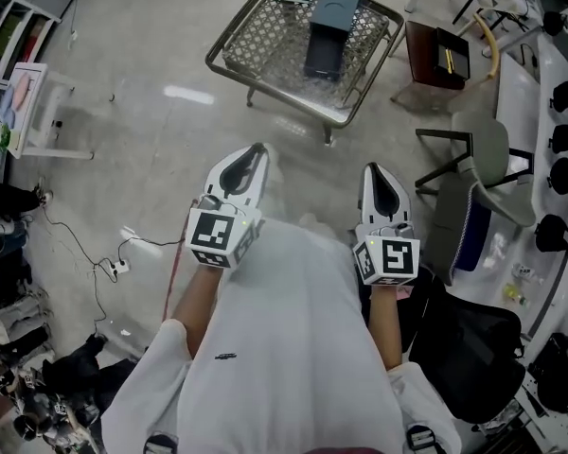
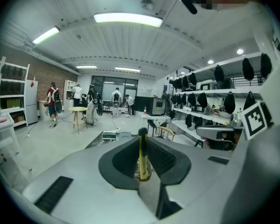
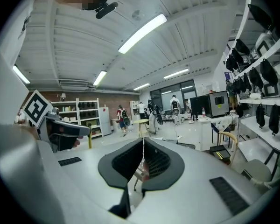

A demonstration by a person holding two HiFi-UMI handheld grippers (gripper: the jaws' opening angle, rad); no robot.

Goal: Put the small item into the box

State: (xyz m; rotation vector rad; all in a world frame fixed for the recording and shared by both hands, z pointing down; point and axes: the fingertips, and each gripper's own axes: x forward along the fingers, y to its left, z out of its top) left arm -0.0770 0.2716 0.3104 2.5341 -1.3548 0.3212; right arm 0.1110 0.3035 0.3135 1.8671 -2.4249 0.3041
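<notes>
My left gripper (image 2: 143,141) clamps the slim yellow black-tipped item (image 2: 142,158) upright. The dark grey rectangular box (image 1: 328,25) lies well ahead, slightly rightward. My right gripper (image 3: 143,143) has its jaws together, empty.

Below you, the pale floor (image 1: 161,130) carries a white power strip (image 1: 116,269) with its cable trailing off to the left. A wire-mesh bench (image 1: 265,45) stands ahead, with a small brown side table (image 1: 426,60) near its right corner. A grey chair (image 1: 488,154) and a black bag (image 1: 473,348) sit to your right. Farther off, people with backpacks (image 2: 115,97) stand near a round wooden stool (image 2: 77,110), under long ceiling lights (image 2: 128,17).
</notes>
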